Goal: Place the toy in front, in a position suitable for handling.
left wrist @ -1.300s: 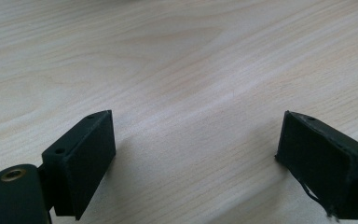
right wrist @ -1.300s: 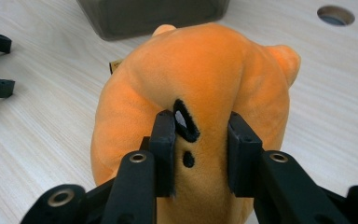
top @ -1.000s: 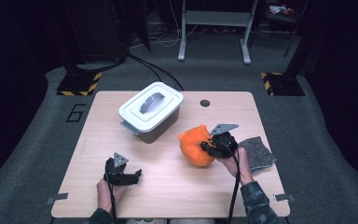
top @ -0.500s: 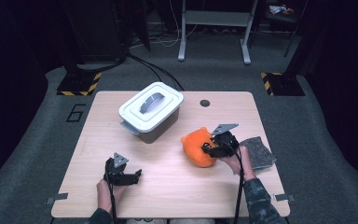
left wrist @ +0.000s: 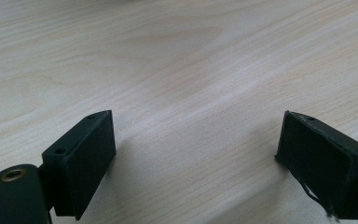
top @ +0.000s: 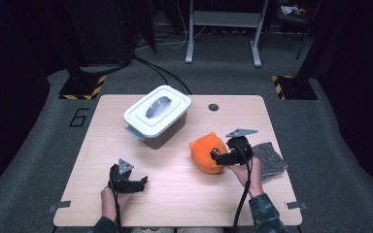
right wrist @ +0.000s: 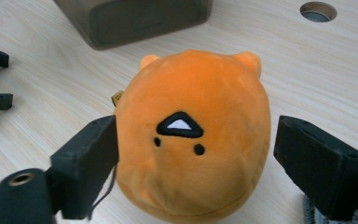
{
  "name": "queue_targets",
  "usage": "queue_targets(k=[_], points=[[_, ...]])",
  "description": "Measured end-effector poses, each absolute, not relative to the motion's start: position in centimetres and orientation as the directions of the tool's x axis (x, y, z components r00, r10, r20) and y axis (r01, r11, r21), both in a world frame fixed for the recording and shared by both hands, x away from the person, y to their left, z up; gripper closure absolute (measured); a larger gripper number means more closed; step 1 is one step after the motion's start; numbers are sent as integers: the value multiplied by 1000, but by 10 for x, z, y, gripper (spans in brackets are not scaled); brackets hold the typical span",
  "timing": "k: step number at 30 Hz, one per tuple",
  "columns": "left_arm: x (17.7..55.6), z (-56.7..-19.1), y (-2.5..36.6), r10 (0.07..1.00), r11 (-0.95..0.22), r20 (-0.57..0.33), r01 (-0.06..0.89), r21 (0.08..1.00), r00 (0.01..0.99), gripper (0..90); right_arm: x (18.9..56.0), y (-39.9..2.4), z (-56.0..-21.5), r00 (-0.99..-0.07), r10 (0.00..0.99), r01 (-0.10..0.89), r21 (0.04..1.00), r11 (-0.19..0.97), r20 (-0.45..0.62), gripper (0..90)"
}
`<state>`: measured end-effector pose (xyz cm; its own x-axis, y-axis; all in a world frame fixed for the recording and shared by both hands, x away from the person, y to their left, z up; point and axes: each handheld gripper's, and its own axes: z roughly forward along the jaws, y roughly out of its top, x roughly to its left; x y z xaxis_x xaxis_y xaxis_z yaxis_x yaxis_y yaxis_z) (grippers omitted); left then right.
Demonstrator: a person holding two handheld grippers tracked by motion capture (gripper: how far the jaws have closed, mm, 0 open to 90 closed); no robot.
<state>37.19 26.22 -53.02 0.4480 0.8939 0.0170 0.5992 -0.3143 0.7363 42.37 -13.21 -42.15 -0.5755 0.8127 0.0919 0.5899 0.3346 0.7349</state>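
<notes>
On the worktop (top: 184, 194) we count one orange plush toy (top: 207, 152), right of centre, between the just-opened right gripper (top: 215, 156) jaws; left gripper (top: 143, 181) open, empty, bare board around. One lidded box (top: 157, 115), one grey cloth (top: 269, 159) near the right edge.

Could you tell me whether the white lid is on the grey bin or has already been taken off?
It is on: the white lid sits flat over the grey bin, its handle on top.

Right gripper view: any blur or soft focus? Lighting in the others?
Right gripper view: orange plush toy sharp, near corner of the right claw blurred. Left gripper view: even light, soft shadows under the left claw on the table. High view: table lit, surrounding floor dark.
</notes>
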Motion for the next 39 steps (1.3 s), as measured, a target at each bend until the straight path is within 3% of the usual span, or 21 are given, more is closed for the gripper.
queue_targets(k=[9, 17, 20, 25, 32, 39], points=[[372, -530, 262, 893, -315, 16, 598, 737, 450, 111, 420, -116, -436, -465, 875, 664, 707, 242, 137, 86], [372, -530, 262, 893, -315, 17, 598, 737, 450, 111, 422, -102, -449, -409, 908, 673, 702, 233, 90, 116], [372, -530, 262, 892, -316, 17, 597, 737, 451, 111, 422, -102, -452, -386, 918, 684, 696, 220, 90, 174], [372, -530, 262, 892, -316, 18, 597, 737, 451, 111, 419, -105, -460, -377, 922, 694, 686, 218, 88, 389], [372, -530, 262, 893, -315, 16, 598, 737, 450, 112, 418, -110, -460, -411, 906, 671, 706, 227, 100, 604], [372, -530, 262, 893, -314, 16, 598, 737, 450, 112, 421, -118, -450, -471, 874, 629, 742, 234, 123, 661]])
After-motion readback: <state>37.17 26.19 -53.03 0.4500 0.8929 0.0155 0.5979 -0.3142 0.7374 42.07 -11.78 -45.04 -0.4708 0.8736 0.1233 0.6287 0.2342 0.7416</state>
